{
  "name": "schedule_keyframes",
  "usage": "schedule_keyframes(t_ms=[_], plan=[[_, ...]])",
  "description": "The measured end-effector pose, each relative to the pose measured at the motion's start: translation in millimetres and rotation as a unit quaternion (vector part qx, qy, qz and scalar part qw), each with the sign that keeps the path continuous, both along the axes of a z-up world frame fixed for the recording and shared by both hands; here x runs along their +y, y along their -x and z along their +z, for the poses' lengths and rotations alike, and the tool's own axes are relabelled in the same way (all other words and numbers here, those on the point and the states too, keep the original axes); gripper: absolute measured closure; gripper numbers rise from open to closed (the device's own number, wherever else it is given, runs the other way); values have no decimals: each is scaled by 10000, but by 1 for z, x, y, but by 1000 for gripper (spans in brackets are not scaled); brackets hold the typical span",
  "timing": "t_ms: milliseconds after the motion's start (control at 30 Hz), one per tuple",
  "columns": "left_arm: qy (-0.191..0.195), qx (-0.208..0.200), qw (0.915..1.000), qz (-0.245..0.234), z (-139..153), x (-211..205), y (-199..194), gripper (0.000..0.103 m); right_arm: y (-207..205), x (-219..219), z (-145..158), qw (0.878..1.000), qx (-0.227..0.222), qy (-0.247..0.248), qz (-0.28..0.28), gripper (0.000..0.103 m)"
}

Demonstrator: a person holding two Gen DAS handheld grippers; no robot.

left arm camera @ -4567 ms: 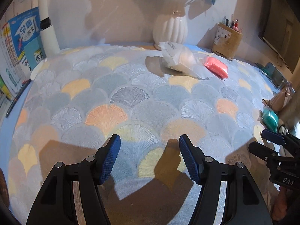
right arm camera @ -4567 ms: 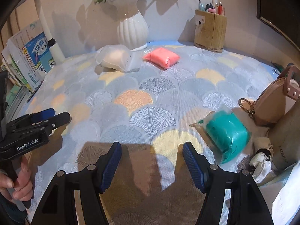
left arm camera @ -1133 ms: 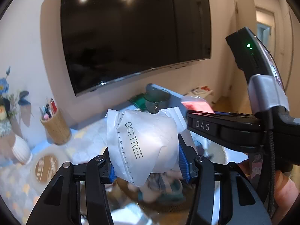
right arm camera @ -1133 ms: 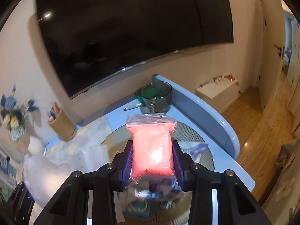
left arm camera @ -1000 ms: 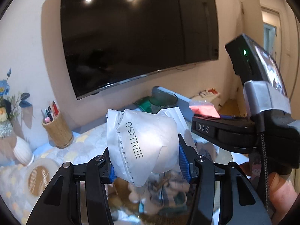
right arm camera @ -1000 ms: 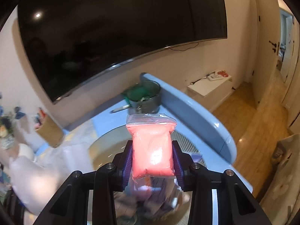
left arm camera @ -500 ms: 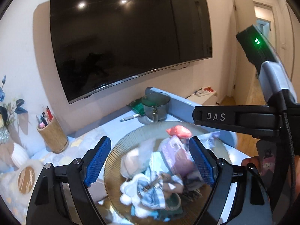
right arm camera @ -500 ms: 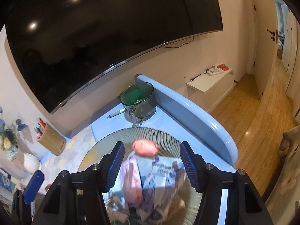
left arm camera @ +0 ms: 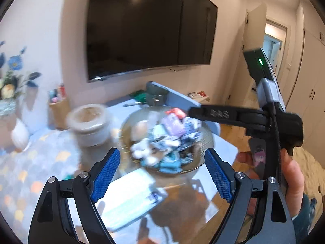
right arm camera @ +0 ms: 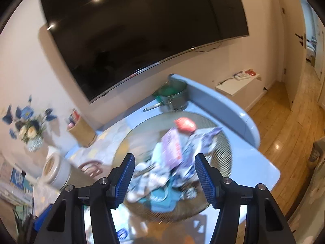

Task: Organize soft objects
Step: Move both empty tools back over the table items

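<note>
Both claws apart above a bowl heaped with soft packets

The left claw (left arm camera: 162, 174) is seen with its blue pads spread wide and nothing gripped between them. The right claw (right arm camera: 163, 180) is likewise parted and empty; its jaws stand less wide than the left's. Both are held above a shallow ribbed glass bowl (right arm camera: 220, 140) set on the counter (right arm camera: 262, 167), which is blue.

The soft objects are gathered in that bowl: a pink packet (right arm camera: 184, 124) is lying at the far side on top of the heap, with a purple-printed bag (right arm camera: 172, 148) just in front of it and a teal piece (right arm camera: 160, 200) at the near edge. The pile is blurred, so the single items cannot all be told apart.

In the left view the right-hand tool is seen crossing over the right of the bowl, gripped by a hand (left arm camera: 292, 179). A flat pale pack (left arm camera: 130, 195) is lying on the counter just in front of the bowl, between the left claw's fingers in the picture. A pale round jar (left arm camera: 91, 124) is standing left of the bowl, close to it. Behind the bowl a green-filled metal pot (right arm camera: 174, 93) is placed, with a pen (right arm camera: 153, 106) beside it. Further left a woven pen holder (right arm camera: 81, 132) and a vase of flowers (right arm camera: 28, 131) are standing against the wall, under a large dark screen (right arm camera: 142, 32)
</note>
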State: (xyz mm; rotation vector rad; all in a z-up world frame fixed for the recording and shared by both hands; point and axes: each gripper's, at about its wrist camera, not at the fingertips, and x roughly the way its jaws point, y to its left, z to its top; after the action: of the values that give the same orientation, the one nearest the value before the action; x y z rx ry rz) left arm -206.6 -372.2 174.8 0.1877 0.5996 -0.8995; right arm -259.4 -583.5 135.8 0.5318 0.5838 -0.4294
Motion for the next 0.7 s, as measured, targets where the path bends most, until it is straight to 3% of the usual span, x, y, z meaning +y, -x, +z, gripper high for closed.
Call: schedule_keyframes(t_ms=[133,400,533,700], plan=[[-4,49,9998,181,3,58,-20,19,1,41,-1,9995,18,126,304,43],[59,232,9961,855,14,185,-97,19,-10,116,-7,9950,123,298,941,43],[68,336,9959,834,8,220,-120,19,-21,156,-12,9911,154,351,1277,43],[-54,619,9964,575,-16,226,-138,19,-35,205,-29,9842,326,442,1683,43]])
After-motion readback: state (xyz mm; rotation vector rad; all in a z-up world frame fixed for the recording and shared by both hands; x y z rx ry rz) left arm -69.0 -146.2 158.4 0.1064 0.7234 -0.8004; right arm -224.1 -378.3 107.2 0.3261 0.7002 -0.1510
